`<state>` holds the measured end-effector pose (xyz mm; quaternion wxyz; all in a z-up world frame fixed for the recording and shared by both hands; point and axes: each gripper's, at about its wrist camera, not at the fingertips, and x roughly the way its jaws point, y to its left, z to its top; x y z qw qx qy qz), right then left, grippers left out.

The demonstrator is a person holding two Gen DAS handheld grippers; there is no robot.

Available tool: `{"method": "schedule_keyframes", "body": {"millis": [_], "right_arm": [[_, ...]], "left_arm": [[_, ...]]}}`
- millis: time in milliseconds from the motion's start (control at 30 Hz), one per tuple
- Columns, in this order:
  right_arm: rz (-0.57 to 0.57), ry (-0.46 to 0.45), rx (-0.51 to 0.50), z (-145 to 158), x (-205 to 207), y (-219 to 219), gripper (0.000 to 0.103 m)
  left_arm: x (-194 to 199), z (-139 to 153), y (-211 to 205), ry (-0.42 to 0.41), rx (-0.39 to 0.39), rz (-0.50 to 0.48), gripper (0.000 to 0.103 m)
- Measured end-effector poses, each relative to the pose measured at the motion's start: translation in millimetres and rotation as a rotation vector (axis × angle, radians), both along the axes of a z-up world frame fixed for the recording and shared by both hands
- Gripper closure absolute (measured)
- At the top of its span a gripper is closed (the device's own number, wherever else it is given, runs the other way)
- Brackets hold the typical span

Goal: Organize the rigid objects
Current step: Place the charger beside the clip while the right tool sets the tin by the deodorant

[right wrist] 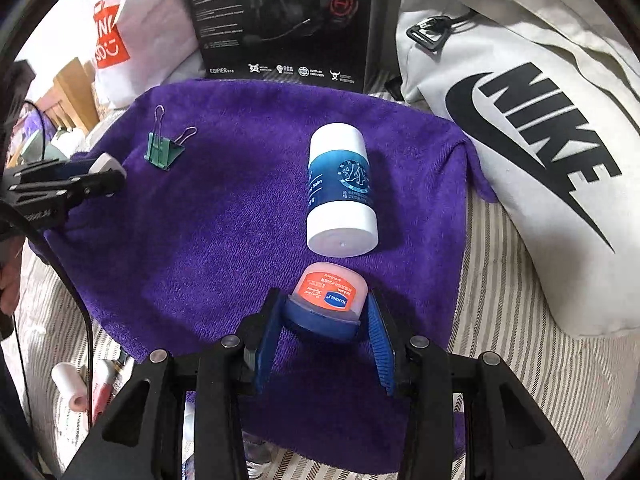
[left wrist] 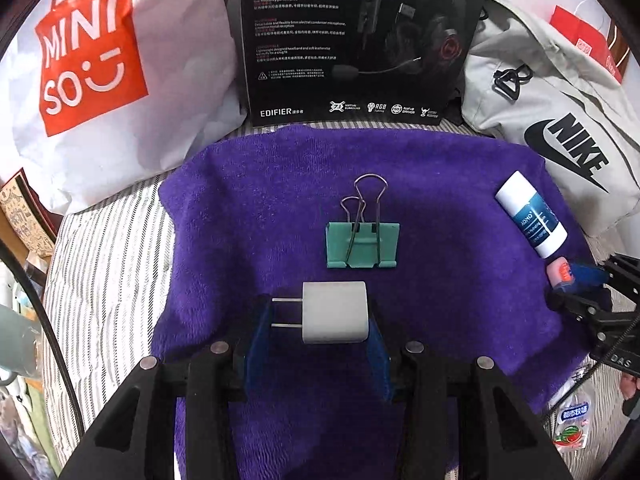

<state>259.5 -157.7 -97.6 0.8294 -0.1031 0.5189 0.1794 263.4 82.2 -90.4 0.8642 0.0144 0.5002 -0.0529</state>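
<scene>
A purple towel (left wrist: 248, 208) lies on a striped bed. My left gripper (left wrist: 320, 320) is shut on a white plug charger (left wrist: 334, 312), prongs pointing left; it also shows in the right wrist view (right wrist: 105, 164). A green binder clip (left wrist: 362, 240) lies just beyond it, also seen in the right wrist view (right wrist: 162, 154). My right gripper (right wrist: 324, 312) is shut on a small pink jar with a blue lid (right wrist: 328, 292), just short of a white and blue balm stick (right wrist: 342, 192). The stick (left wrist: 530, 214) and the jar (left wrist: 560, 272) show at the right of the left wrist view.
A black headset box (left wrist: 360, 40) stands behind the towel. A white Miniso bag (left wrist: 92, 64) is at the back left and a grey Nike bag (right wrist: 520, 128) at the right. Small tubes (right wrist: 72, 388) lie off the towel at front left.
</scene>
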Motion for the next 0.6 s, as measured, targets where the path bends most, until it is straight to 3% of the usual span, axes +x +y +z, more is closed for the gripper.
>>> {"method": "schedule_keyframes", "body": {"millis": [100, 200, 600], "right_arm": [[0.010, 0.006, 0.000, -0.3, 0.5, -0.3, 0.057], [0.002, 0.012, 0.005, 3.4, -2.1, -3.1, 0.045], [-0.084, -0.029, 0.073, 37.3, -31.3, -31.6, 0.041]], "left_arm": [[4.0, -2.1, -2.1, 0.004, 0.011, -0.003, 0.061], [7.2, -3.2, -4.5, 0.006, 0.028, -0.012, 0.061], [6.9, -4.2, -5.4, 0.013, 0.050, -0.003, 0.057]]}}
